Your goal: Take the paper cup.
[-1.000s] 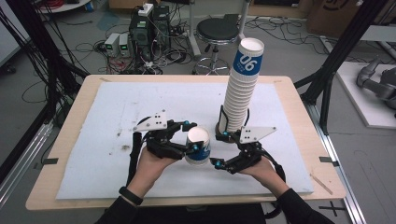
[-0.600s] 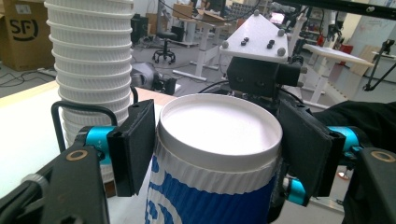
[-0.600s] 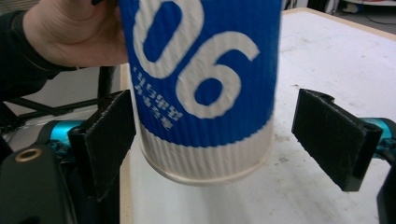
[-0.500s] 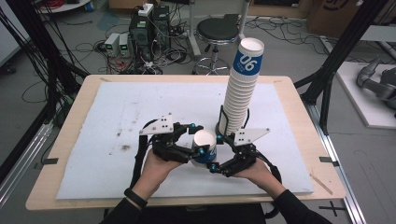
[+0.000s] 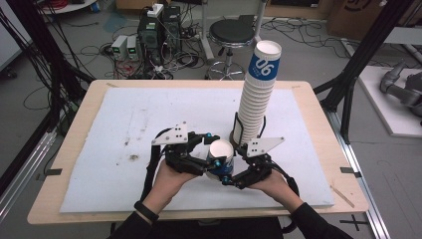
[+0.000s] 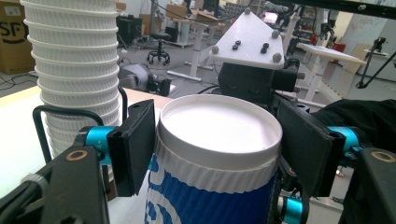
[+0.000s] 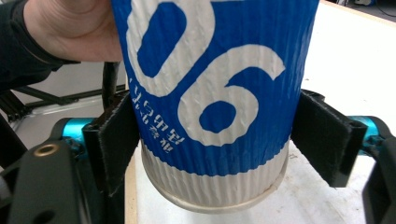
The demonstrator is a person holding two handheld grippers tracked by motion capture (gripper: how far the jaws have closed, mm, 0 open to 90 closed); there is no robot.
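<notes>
The single paper cup (image 5: 221, 157) sits between the two grippers near the six o'clock edge of the counter (image 5: 318, 119), with the tall stack of cups (image 5: 256, 99) just behind it at about one o'clock. The left gripper (image 5: 206, 158) has its jaws clamped on the cup just under the white rim. In the left gripper view the pad on one side presses the ribbed wall; the other I can't quite see touching, yet the grip looks firm. The right gripper (image 5: 230, 175) has just been narrowing its jaws around the cup's lower body; in the right gripper view one pad sits against the blue wall (image 7: 210, 93) and the other stands a little off it.

To do this handover well, I'd say the right jaws should finish closing square across the cup, gently enough not to crush the paper. The left should let go only once both right pads bear on it. Keep the cup upright and clear of the stack.
</notes>
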